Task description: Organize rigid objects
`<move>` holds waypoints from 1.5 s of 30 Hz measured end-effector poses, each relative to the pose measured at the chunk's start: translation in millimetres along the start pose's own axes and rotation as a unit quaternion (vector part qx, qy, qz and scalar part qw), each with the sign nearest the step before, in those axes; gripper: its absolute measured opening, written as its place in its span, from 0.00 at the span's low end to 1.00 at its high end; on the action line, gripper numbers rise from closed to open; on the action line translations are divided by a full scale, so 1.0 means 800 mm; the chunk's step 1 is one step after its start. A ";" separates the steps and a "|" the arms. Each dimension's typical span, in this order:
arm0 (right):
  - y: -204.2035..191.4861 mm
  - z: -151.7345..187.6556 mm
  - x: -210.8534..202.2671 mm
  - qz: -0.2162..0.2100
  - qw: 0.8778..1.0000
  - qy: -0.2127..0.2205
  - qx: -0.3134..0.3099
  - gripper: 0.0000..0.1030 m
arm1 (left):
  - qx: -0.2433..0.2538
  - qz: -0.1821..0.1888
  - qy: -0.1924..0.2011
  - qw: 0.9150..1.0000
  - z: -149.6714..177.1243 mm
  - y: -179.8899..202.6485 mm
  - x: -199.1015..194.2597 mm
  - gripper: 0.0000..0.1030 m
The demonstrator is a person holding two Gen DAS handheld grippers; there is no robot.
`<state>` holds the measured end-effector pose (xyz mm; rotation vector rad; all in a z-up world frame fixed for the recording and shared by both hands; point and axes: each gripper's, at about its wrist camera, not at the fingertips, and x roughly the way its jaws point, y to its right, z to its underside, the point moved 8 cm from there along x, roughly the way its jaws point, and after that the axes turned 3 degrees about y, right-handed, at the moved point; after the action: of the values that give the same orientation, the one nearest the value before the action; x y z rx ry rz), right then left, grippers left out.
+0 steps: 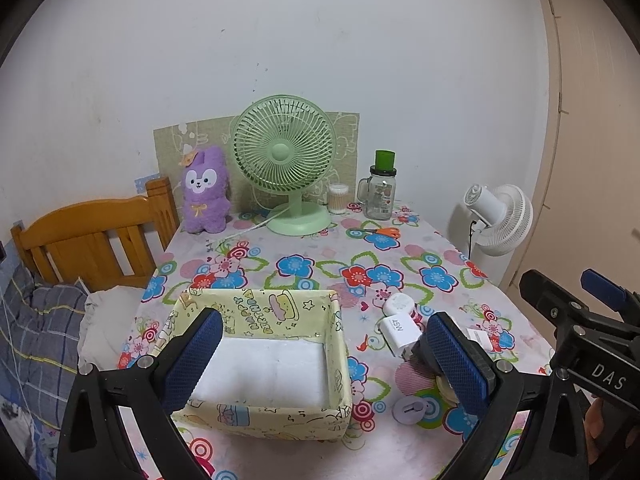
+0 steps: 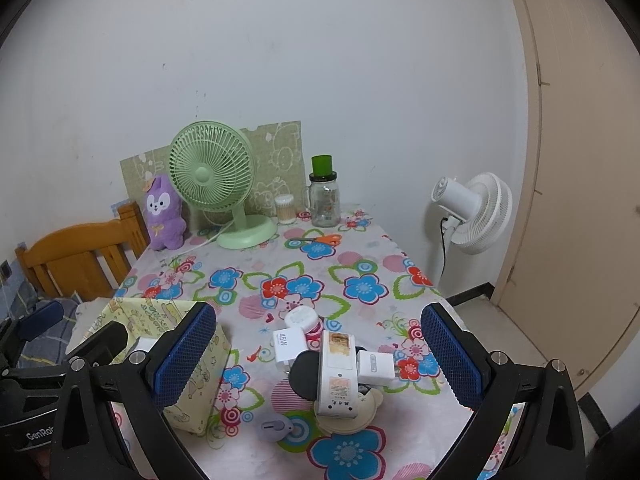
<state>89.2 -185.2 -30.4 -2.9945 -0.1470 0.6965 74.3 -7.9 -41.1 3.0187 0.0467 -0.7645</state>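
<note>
A yellow cartoon-print box (image 1: 280,308) (image 2: 200,392) stands open on the flowered table, only a white liner inside. My left gripper (image 1: 326,362) hangs open above its near side. To its right lies a cluster of small items: a white 45W charger (image 1: 400,330) (image 2: 289,346), a round white and pink container (image 1: 398,304) (image 2: 302,318), a long white device (image 2: 337,376) on a black disc (image 2: 302,376), a small white adapter (image 2: 374,368), a cream round piece (image 2: 352,420) and a grey round tag (image 1: 410,410) (image 2: 276,428). My right gripper (image 2: 320,360) is open above them, holding nothing.
At the table's back stand a green desk fan (image 1: 286,164), a purple plush (image 1: 206,192), a cotton-swab jar (image 1: 338,198) and a glass mug jar (image 1: 380,190), with orange scissors (image 1: 380,233) nearby. A wooden headboard (image 1: 92,240) is left, a white floor fan (image 2: 474,212) right.
</note>
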 end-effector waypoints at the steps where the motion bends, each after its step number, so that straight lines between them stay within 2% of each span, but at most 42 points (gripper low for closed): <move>1: 0.000 0.000 -0.001 0.000 1.000 0.000 0.000 1.00 | 0.000 0.001 0.000 1.000 -0.001 0.000 0.000 1.00; 19: 0.012 0.001 0.009 0.006 1.000 -0.003 0.001 0.99 | 0.004 0.007 -0.003 1.000 -0.001 0.013 0.011 0.99; 36: 0.040 0.016 0.051 0.001 0.999 -0.038 0.010 0.95 | 0.008 0.014 -0.042 0.999 0.021 0.047 0.059 0.90; 45: 0.063 0.041 0.084 0.000 0.997 -0.071 0.022 0.92 | 0.033 0.032 -0.069 0.997 0.038 0.091 0.088 0.88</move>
<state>138.5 -226.7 -93.5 -2.9030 -0.1356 0.9015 124.6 -79.7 -100.0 3.0018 -0.0791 -0.9851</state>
